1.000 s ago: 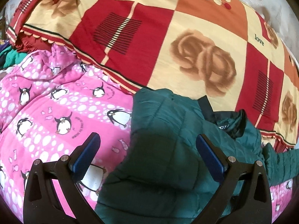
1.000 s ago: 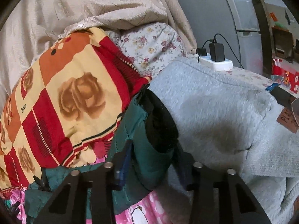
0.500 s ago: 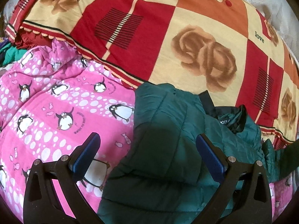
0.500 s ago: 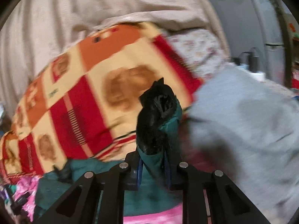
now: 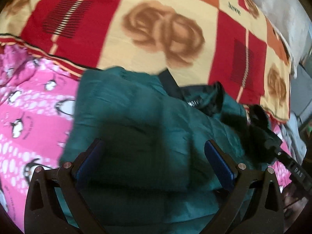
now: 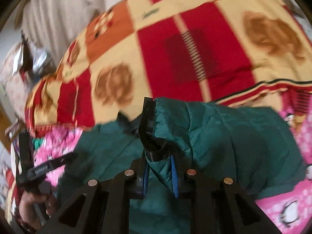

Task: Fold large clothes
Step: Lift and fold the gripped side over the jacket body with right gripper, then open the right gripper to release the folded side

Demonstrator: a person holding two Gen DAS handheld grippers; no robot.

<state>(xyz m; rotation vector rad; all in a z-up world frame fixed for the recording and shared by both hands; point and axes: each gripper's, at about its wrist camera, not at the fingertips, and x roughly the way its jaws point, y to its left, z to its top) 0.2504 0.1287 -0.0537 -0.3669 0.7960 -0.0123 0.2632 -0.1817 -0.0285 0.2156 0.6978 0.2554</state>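
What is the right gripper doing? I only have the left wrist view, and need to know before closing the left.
Observer: The right gripper is shut on the green jacket, pinching its black-trimmed edge.
Operator: Is that edge lifted?
Observer: Yes, the black trim stands up above the fingers.
Operator: Where is my left gripper from there?
Observer: The left gripper shows at the right view's left side, over the pink penguin blanket.

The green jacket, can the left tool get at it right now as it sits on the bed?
Probably yes. The left tool is open right over the green jacket, nothing lying between; the right tool already pinches its cuff.
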